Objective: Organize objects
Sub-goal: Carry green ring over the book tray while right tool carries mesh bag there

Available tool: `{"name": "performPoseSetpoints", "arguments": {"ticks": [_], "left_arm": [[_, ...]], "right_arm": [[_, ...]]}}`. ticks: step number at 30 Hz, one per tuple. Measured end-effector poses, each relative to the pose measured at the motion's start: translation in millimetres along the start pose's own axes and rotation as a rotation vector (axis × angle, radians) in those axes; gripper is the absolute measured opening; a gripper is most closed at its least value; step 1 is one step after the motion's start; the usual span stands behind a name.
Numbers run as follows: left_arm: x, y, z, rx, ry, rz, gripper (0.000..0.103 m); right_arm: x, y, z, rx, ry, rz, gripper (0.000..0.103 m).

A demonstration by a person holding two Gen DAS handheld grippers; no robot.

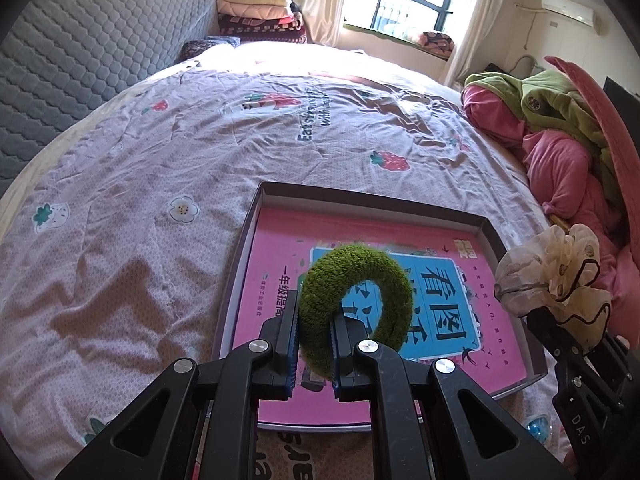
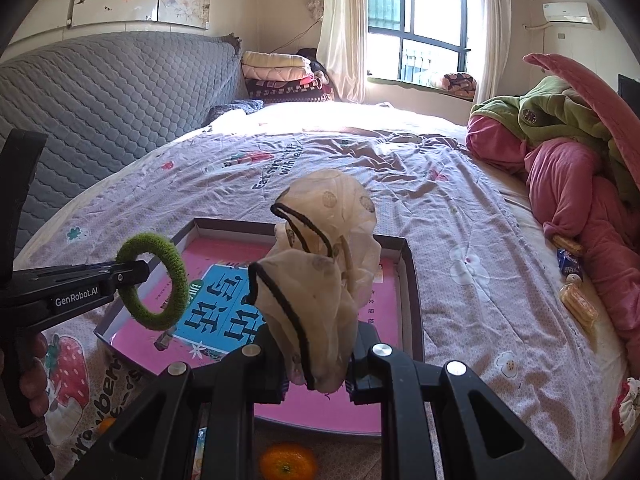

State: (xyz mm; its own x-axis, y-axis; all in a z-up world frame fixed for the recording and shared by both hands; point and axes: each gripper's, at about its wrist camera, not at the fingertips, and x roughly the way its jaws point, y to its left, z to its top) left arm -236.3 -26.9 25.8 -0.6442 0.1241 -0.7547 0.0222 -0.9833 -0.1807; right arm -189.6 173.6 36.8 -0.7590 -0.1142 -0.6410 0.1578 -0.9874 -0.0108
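Green scrunchie (image 1: 356, 300) over tray (image 1: 256, 216), orange (image 2: 287, 462) nr

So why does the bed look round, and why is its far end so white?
Both wrist views are fisheye, bending the bed into a dome; window sunlight washes out its far end in both, while the green ring stays sharp.

Black left gripper (image 2: 132, 274) marked "GenRobot.AI"; silver screws, blue-edged jaws.

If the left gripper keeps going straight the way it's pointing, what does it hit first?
Probably the pink book lying in the shallow box. The left gripper, shut on the green hair tie, points down at it. Depth is hard to judge.
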Motion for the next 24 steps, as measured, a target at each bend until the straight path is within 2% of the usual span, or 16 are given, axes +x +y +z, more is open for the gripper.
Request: {"name": "performPoseSetpoints", "arguments": {"ticks": [6,12,24], "left_arm": [[14,1,-4,0.008,0.037,-0.001,0.013],[22,-3,-4,0.012,0.051,-0.002,0.013],[35,-3,-7,0.025,0.083,0.042,0.013]], "right_arm": [[9,-2,-9,0.006,0.054,0.007,0.021],[14,-3,-12,-0.006,0.068,-0.002,0.021],[35,3,-22,-0.025,0.158,-0.017,0.021]]}}
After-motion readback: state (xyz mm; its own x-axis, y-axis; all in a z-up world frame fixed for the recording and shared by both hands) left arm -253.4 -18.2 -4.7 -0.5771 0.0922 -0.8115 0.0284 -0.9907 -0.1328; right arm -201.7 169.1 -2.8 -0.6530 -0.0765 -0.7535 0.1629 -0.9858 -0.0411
